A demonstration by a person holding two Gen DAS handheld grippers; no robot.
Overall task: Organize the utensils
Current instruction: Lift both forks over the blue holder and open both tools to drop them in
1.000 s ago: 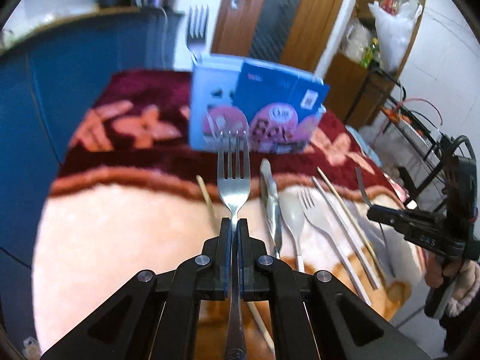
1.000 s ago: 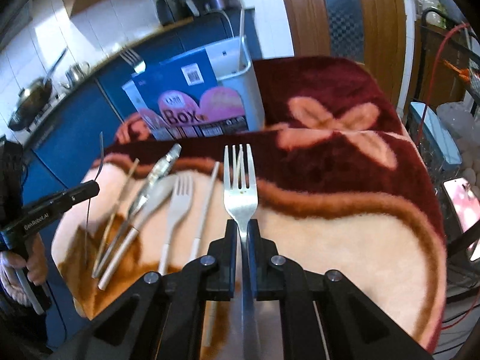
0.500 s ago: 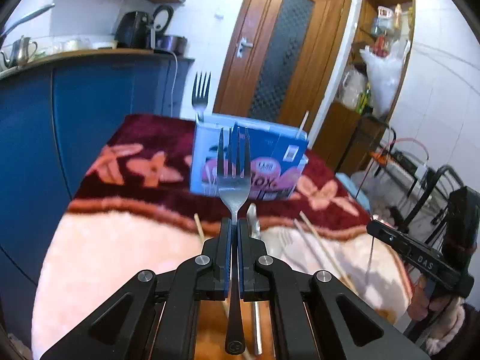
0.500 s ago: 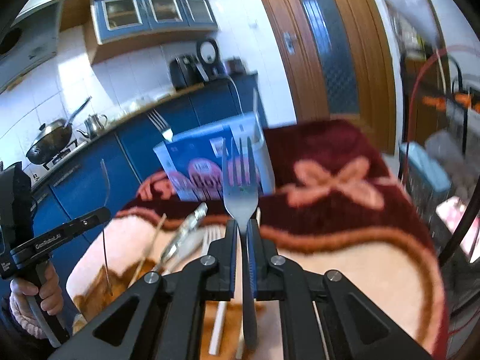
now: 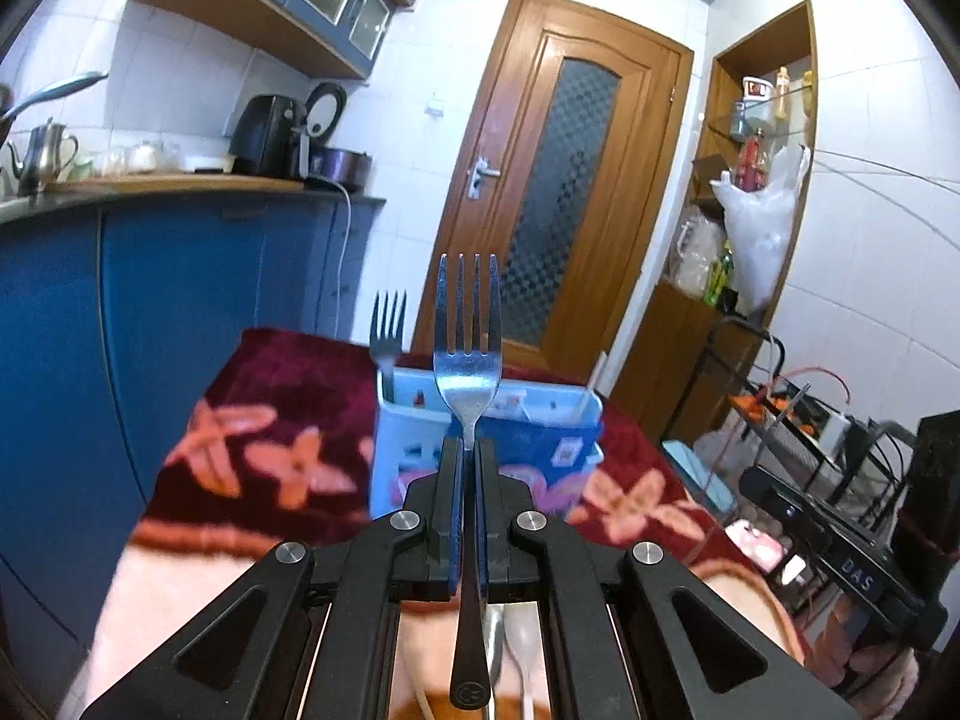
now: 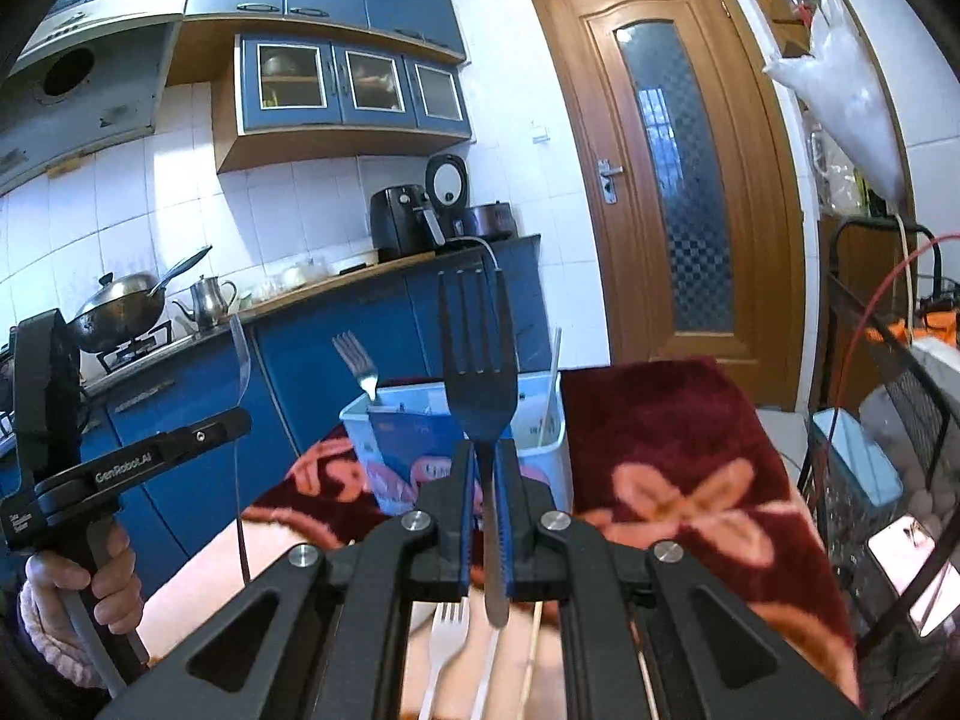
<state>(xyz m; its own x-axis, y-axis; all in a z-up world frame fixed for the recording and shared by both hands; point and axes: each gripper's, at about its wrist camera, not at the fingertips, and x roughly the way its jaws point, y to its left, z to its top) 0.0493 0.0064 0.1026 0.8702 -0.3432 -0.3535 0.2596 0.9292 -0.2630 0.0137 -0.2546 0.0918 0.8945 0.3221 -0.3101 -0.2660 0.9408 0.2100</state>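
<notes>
Steel fork (image 5: 467, 360) clamped in left claw (image 5: 468, 450)

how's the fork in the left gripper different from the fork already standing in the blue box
The held fork is clamped between the left gripper fingers, above the table; the boxed fork stands free in the blue box, at its left end. The held fork's handle end shows behind the jaws; the boxed fork's handle is hidden inside. Both are metal, four-tined, tines up.

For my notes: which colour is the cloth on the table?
Dark red cloth with pale orange flowers, cream nearer; clearest in the right wrist view.
</notes>
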